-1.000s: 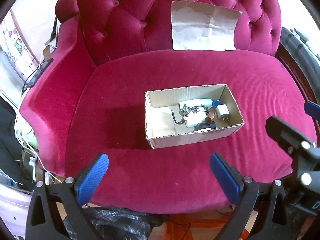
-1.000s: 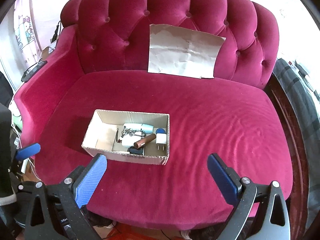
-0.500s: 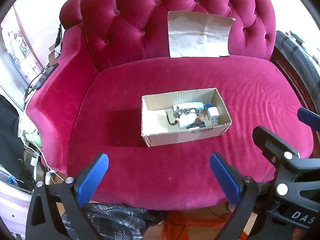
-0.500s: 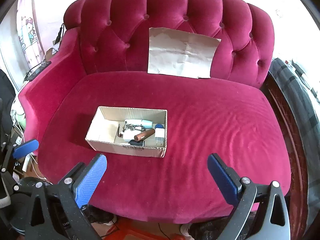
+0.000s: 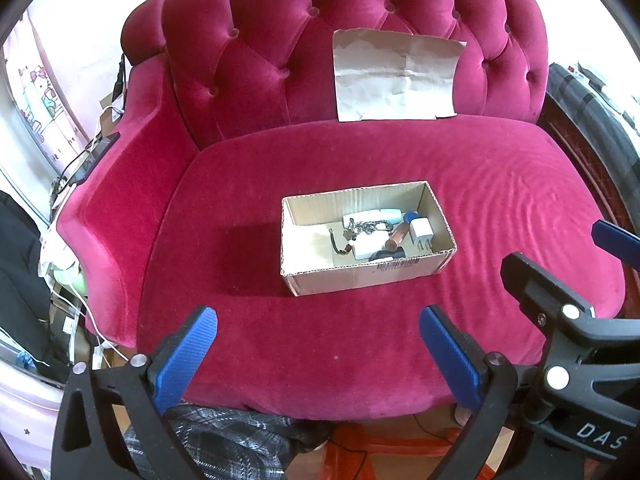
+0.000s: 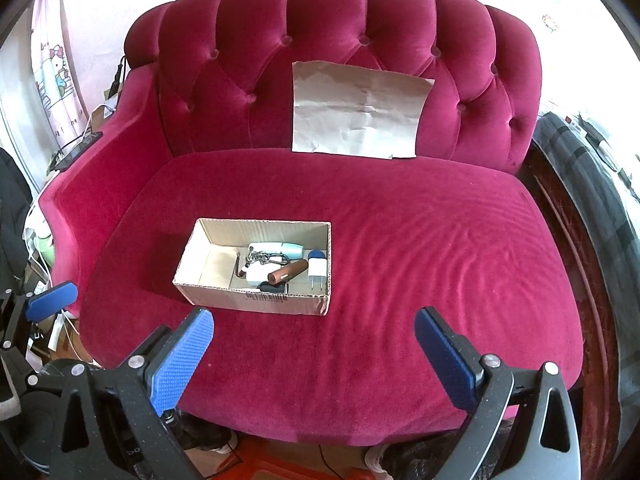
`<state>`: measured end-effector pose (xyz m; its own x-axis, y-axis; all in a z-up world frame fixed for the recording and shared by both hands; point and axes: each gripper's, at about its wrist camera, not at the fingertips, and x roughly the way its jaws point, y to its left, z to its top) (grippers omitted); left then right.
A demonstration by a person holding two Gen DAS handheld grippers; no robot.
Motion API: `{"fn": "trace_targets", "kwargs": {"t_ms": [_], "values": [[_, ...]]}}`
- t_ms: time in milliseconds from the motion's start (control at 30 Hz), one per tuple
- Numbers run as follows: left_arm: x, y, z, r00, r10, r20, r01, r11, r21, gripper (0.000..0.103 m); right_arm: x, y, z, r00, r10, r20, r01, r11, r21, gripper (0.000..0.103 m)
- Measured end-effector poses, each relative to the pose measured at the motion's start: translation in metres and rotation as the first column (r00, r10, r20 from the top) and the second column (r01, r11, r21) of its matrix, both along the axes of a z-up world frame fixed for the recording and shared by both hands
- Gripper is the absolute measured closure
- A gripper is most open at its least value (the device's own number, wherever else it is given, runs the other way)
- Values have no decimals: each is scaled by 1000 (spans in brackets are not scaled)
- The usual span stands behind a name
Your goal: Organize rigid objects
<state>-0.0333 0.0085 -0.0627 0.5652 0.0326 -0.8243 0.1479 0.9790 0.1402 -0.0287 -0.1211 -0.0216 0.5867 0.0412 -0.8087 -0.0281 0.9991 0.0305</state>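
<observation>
A small cardboard box (image 5: 400,272) (image 6: 212,292) rests on the seat of a crimson velvet sofa (image 5: 360,148) (image 6: 420,240). Inside it lie a white charger plug (image 5: 422,233) (image 6: 317,271), a brown cylinder (image 5: 397,238) (image 6: 289,272), a metal keychain (image 5: 370,227) (image 6: 267,257), a white tube (image 5: 374,214) and other small items. My left gripper (image 5: 318,354) hangs open in front of the sofa's front edge, holding nothing. My right gripper (image 6: 314,356) is likewise open and empty, well short of the box.
A creased sheet of brown paper (image 5: 394,76) (image 6: 356,110) leans on the tufted backrest. Cables and clutter (image 5: 68,208) crowd the floor left of the sofa. Dark fabric (image 6: 592,184) lies to the right. A red stool (image 5: 360,444) shows below.
Both grippers have drawn back and up from the sofa, so the box looks smaller and farther. The jaws have stayed open and the box's contents have not moved.
</observation>
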Motion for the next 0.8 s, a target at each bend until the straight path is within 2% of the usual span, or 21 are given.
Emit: {"fn": "trace_targets", "kwargs": {"t_ms": [800], "values": [[-1, -1, 2, 1000, -1, 5, 1, 1000, 3, 0, -2, -3, 3, 1000, -3, 12, 3, 1000, -5, 0]]}}
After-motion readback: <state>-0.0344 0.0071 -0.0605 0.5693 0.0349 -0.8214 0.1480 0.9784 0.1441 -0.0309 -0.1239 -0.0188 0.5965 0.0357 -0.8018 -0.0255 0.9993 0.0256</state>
